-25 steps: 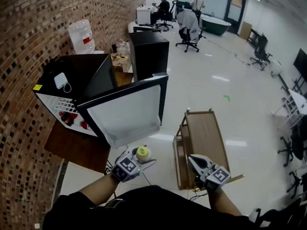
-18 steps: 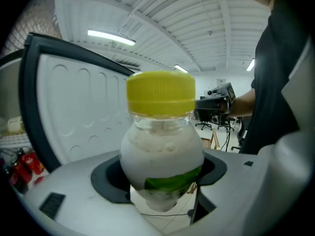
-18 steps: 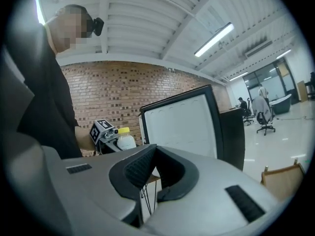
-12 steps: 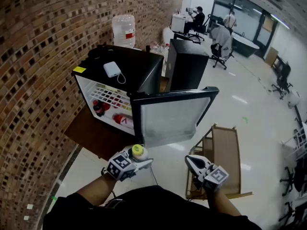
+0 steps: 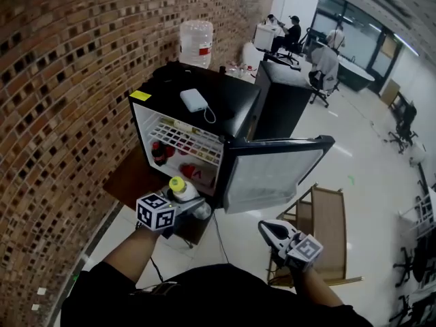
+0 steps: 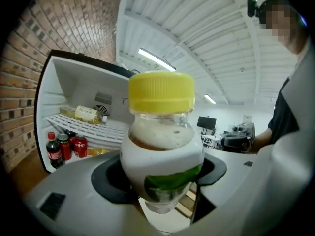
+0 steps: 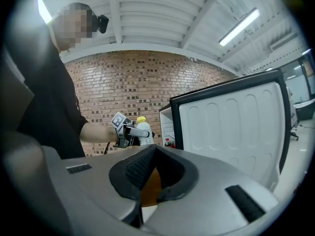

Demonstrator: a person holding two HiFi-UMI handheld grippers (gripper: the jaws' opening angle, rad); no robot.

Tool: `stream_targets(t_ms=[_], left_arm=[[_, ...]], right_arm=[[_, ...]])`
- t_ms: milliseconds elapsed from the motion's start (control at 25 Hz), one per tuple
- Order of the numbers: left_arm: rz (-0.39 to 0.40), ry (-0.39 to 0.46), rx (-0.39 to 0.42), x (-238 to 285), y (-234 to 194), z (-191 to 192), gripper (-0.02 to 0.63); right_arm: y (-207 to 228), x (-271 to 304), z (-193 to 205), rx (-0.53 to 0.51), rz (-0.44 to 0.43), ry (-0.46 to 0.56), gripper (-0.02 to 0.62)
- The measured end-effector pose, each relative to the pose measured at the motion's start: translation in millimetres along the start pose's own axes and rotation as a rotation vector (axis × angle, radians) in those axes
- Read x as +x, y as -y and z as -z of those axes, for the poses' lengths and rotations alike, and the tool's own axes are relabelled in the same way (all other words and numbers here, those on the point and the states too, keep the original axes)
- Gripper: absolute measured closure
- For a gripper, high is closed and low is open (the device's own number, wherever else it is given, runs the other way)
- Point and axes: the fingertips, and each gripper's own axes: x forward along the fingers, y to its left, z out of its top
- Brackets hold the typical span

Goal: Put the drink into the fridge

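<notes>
The drink is a small bottle with a yellow cap, a white label and a green leaf print. It stands upright between the jaws of my left gripper, which is shut on its body. The bottle hangs just in front of the open black mini fridge, level with its lower shelf. The fridge door swings out to the right. My right gripper is lower right, shut and empty; past it I see the bottle and the door's white inner side.
Inside the fridge, a cola bottle and red cans stand at the bottom left, and a bottle lies on the wire shelf. A white power bank lies on top. A wooden cart stands lower right, a black cabinet behind.
The view has swung left onto the fridge's open front. My left gripper has carried the bottle up and left toward the fridge opening. The right gripper stays low at the right.
</notes>
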Motion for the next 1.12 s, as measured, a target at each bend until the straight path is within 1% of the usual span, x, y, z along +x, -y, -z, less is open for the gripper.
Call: stream_targets(t_ms=[240,520,800,1120], left_arm=[[-0.011,0.129,-0.162,-12,-65,-39,0.279],[-0.010,0.296,-0.376,-10,-121,-77,0.279],[-0.037,0.400,-0.525,5,-162,-90,0.279],[-0.086,0.497,-0.677,18,-204,-89,0.279]], right_arm=[[-16,13,0,-0.014,0.020,-0.018,0.606],[-23,6,-1,-0.023,0.061,-0.036,0.606],[-24,-4,-5,-0.041,0.085,-0.048,0.606],[-20,-16,-7,-0.044,0.111,-0.062,0.606]])
